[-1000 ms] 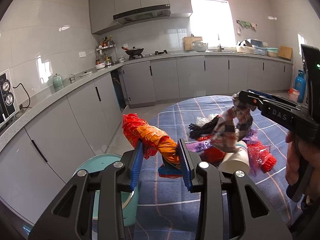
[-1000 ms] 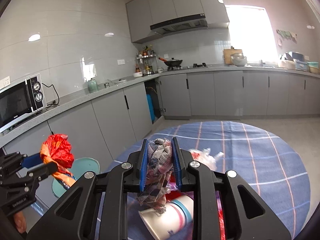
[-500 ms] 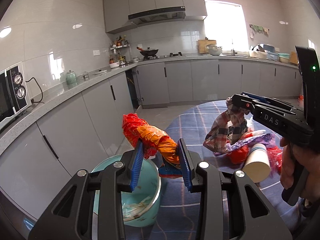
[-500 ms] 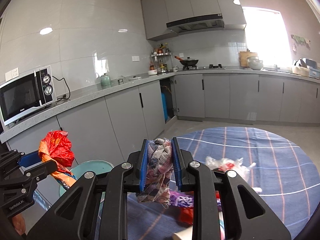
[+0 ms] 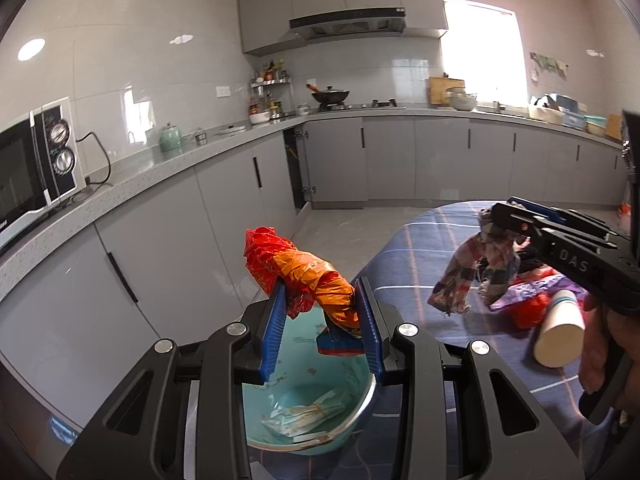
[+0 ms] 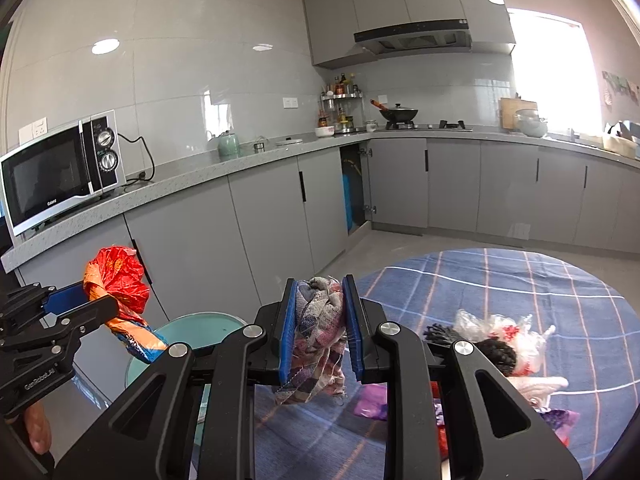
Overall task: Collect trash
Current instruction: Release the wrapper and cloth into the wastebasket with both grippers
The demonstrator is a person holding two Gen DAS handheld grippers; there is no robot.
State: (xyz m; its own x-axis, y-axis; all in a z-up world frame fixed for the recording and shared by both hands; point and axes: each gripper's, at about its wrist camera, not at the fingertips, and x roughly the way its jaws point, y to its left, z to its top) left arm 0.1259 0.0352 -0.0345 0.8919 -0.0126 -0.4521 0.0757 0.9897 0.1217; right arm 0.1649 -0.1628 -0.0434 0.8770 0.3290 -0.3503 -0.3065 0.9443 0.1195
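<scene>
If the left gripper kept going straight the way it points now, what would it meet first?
Probably the teal bin. The left gripper, shut on the red-orange wrapper, points forward and downward, and the bin's open mouth lies just beyond its fingers. Depth is unclear, so it might pass over the rim towards the grey cabinets.

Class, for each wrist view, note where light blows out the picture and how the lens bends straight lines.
Left wrist view: window glares white; counter edge curves. Right wrist view: window overexposed, washing the wall beside it; cabinet lines bow; corners vignette black.
</scene>
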